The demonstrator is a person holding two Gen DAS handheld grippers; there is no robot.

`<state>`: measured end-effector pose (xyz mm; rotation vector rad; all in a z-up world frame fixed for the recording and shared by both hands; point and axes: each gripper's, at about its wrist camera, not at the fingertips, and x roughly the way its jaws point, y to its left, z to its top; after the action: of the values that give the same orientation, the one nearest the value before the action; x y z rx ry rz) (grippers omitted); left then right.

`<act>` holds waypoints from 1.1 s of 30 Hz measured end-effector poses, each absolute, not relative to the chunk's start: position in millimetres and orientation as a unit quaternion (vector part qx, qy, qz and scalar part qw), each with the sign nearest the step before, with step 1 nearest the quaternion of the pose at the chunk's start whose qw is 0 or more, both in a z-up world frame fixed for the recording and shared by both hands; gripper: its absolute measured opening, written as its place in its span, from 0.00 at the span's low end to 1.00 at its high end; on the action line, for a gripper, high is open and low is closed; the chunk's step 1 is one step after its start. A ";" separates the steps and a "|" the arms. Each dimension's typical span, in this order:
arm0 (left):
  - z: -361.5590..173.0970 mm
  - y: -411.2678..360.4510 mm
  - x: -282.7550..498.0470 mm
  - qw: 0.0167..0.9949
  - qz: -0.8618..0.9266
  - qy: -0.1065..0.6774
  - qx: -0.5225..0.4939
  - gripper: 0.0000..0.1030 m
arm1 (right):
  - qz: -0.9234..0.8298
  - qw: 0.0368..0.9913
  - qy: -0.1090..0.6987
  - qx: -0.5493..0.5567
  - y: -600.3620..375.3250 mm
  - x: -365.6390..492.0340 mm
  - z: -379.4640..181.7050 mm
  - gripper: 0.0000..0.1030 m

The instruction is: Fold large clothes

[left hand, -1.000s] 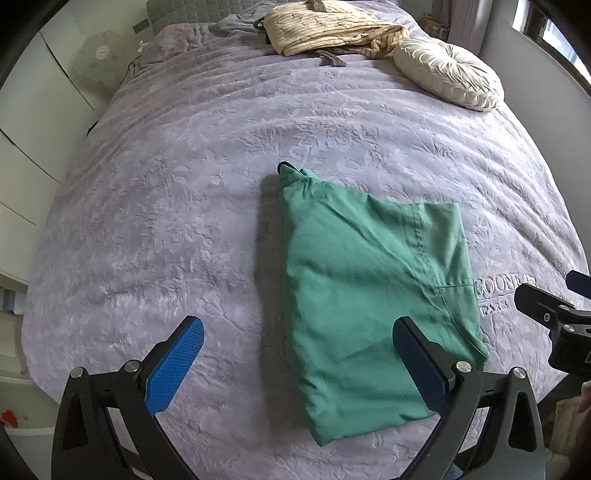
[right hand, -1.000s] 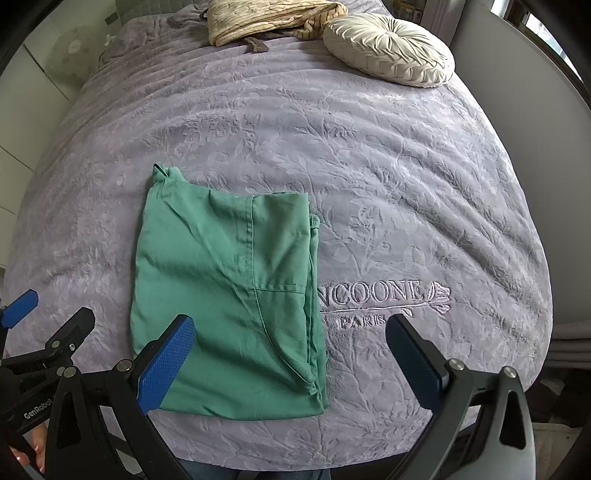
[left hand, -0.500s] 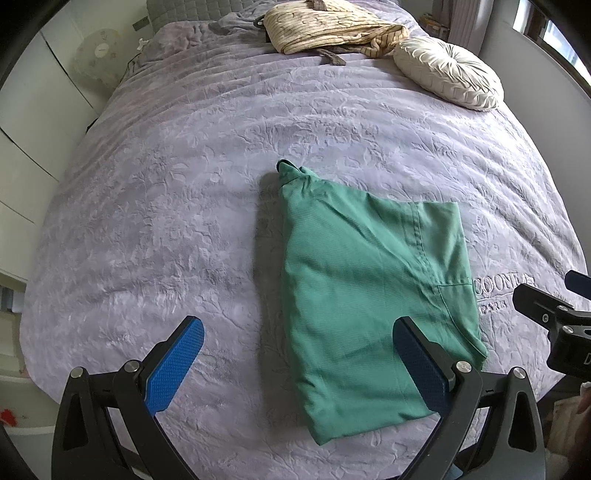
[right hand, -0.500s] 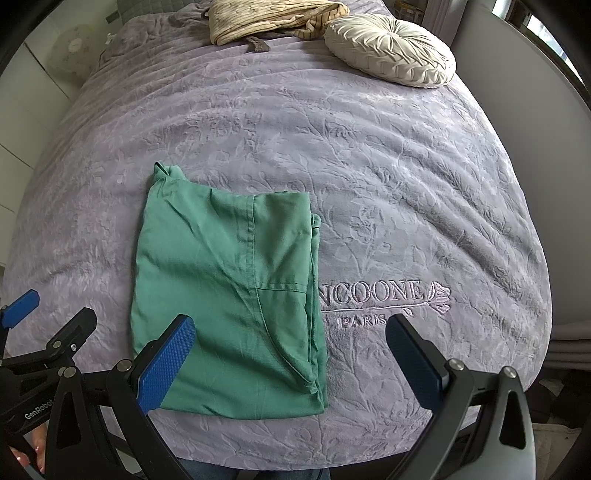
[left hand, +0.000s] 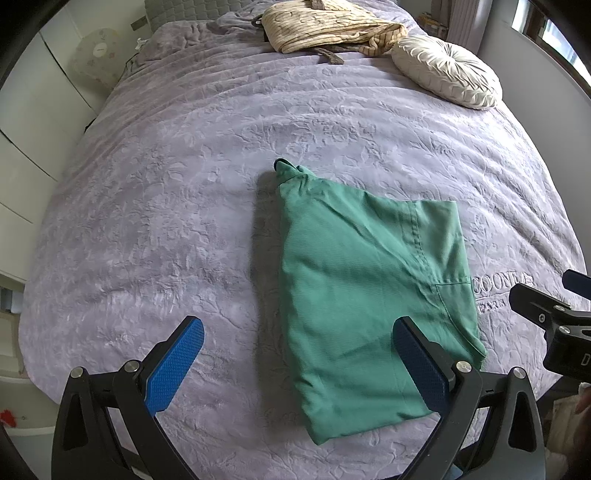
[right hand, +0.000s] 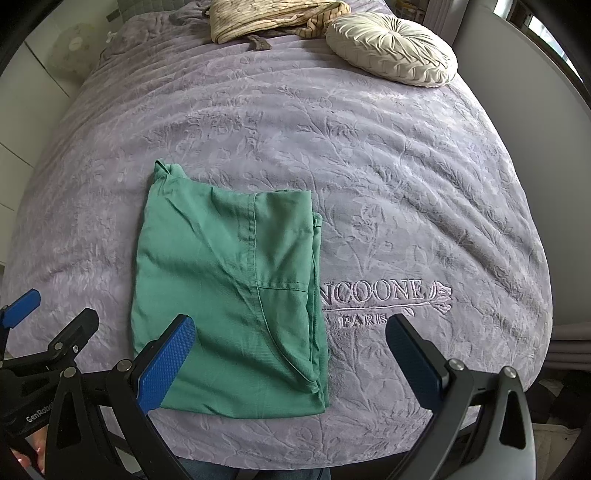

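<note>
Green garment [left hand: 365,299] lies folded into a rough rectangle on the purple bedspread [left hand: 166,192], near the foot edge of the bed, flat w/ a few creases. One corner at its far-left end bunches up into a small peak. A seam and a pocket line run across the top layer; stacked edges show along its right side in the right wrist view [right hand: 229,295].

Left gripper [left hand: 297,360] is wide open, nothing btwn the blue pads [left hand: 173,365]; it hangs above the near edge of the bed, right finger over the garment's near-right part, left finger over bare bedspread. Can't tell if it touches the cloth. Right gripper [right hand: 288,354] is also spread wide, empty; left pad [right hand: 166,363] over the garment's near-left corner, right pad over the embroidered lettering [right hand: 384,299] stitched into the bedspread just right of the garment. Each gripper shows at the edge of the other's view.

Other stuff: round pleated cream cushion [left hand: 447,74] at the far-right of the bed, well apart from the garment. Beige patterned cloth [left hand: 328,26] heaped at the head end, just beside the cushion, w/ a dark strap [left hand: 328,53] trailing out of it. White cabinets [left hand: 22,155] along the left side; grey wall on the right. Bedspread around the garment is bare. Fingertips of a person's hand [right hand: 26,461] show at bottom-left of the right wrist view.
</note>
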<state>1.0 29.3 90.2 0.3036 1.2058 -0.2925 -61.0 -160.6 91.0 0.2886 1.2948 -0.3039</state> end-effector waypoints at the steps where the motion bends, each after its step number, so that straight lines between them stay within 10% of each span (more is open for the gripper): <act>1: 90.3 29.5 1.3 0.803 -0.136 0.563 0.142 0.99 | -0.141 0.777 0.599 0.133 -160.4 -61.0 90.9 1.00; 33: 88.7 28.8 0.5 0.802 -0.137 0.564 0.143 0.99 | -0.136 0.775 0.603 0.129 -161.7 -62.7 87.9 1.00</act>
<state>0.5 28.8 88.7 0.3055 1.2086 -0.2939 -62.7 -161.7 87.9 0.2792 1.3058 -0.2934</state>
